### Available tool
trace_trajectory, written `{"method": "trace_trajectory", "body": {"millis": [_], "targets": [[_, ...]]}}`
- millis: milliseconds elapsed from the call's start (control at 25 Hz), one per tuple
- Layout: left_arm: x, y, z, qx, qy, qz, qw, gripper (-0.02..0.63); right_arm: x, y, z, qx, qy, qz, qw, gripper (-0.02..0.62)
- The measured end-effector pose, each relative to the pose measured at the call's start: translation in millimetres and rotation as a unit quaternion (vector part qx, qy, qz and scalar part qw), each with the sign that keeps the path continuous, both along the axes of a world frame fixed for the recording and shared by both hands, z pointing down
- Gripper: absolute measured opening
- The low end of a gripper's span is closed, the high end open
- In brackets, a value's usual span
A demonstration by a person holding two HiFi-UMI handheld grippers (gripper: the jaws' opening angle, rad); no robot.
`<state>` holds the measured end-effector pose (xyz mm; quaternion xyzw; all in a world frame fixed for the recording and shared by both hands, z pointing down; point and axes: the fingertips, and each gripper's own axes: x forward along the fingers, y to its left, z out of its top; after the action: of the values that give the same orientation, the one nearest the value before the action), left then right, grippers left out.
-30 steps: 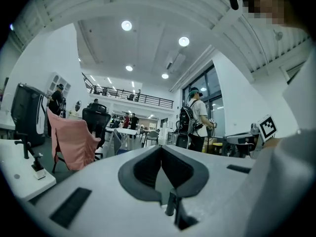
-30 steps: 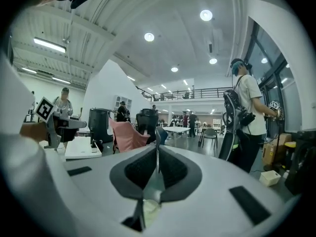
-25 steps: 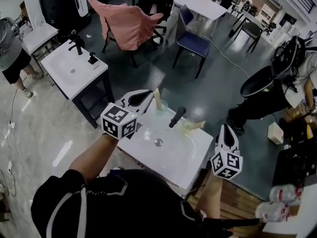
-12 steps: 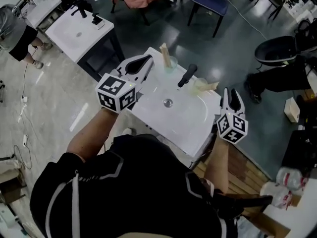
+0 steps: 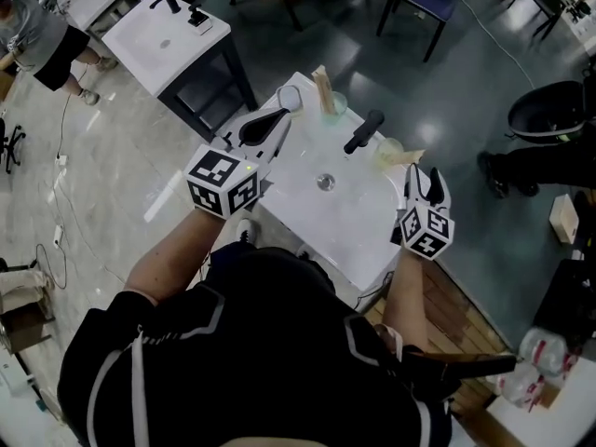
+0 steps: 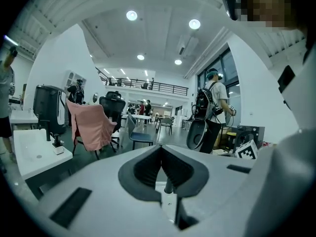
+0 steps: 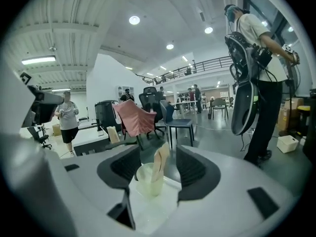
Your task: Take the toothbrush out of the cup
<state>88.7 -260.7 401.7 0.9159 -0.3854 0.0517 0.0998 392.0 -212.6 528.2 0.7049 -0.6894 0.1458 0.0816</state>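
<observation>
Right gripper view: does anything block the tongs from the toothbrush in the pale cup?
Nothing visible does. The tongs of the right gripper have just been opening; the translucent pale plastic cup holding the beige toothbrush stands ahead between them, untouched.

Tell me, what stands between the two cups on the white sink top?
The black faucet stands between the farther cup and the nearer cup, each with a toothbrush in it. The head view shows this.

Toothbrush (image 7: pixel 159 163) lower end blurred inside the cup (image 7: pixel 148 182), dark rod (image 6: pixel 169 185) mostly hidden behind left tool (image 6: pixel 161 152), unidentifiable
</observation>
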Motion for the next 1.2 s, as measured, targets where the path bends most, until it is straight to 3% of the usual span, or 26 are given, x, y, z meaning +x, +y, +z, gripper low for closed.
{"method": "trace_trajectory", "body": {"millis": [280, 680, 1200], "targets": [[-17, 7, 13, -0.008, 0.006, -0.044, 0.9990, 0.005, -9, -11, 49, -0.019, -0.027, -0.023, 0.999, 0.293], [-55, 20, 18, -0.019, -0.007, -0.091, 0.9956, 0.005, -24, -37, 94, -0.044, -0.052, -0.040, 0.997, 0.295], [-91, 36, 20, -0.017, -0.020, -0.125, 0.9918, 0.005, -11, -62, 90, -0.019, -0.040, 0.005, 0.999, 0.180]]}}
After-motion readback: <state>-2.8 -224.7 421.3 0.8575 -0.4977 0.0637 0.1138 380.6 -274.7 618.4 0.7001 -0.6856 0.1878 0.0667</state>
